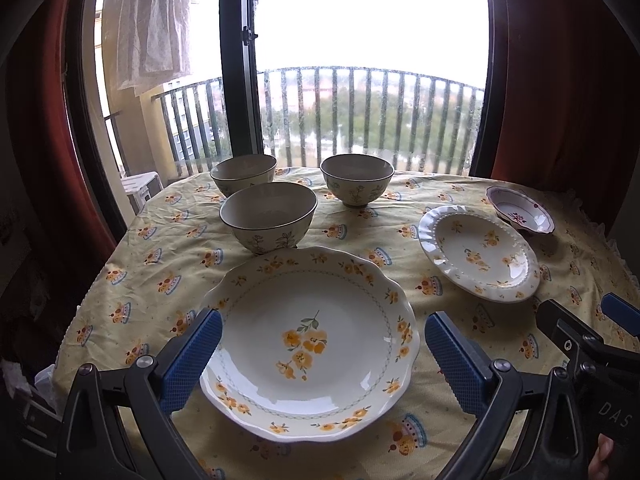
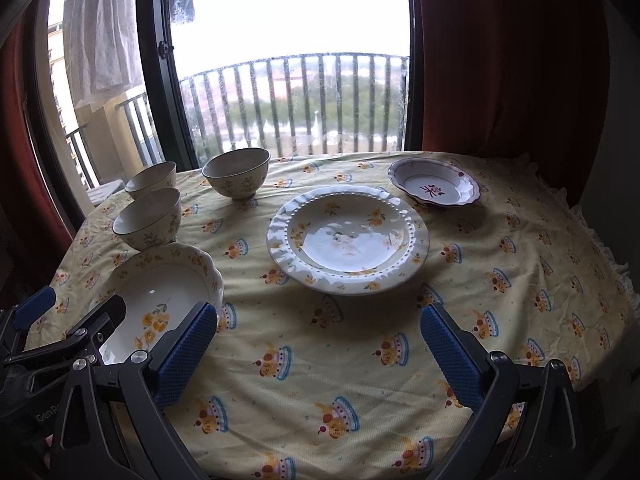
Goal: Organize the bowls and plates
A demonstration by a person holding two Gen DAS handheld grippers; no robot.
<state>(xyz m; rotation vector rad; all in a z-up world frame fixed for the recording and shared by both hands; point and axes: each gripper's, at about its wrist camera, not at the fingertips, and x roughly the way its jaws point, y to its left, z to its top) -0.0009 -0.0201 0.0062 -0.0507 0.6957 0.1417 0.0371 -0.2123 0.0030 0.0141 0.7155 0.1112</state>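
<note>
Both grippers hover wide, holding nothing: left gripper (image 1: 322,356) over the large plate (image 1: 308,344), right gripper (image 2: 318,354) over bare tablecloth (image 2: 320,360). Three bowls (image 1: 268,216) stand behind.

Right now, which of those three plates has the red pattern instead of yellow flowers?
The smallest plate, farthest back on the right by the red curtain. It has a dark red motif; the large scalloped plate and the beaded plate have yellow flowers.

Large plate (image 2: 160,300) partly hidden behind left gripper (image 2: 80,320), far bowl (image 1: 244,174) half-hidden by nearer bowl (image 1: 268,216)
</note>
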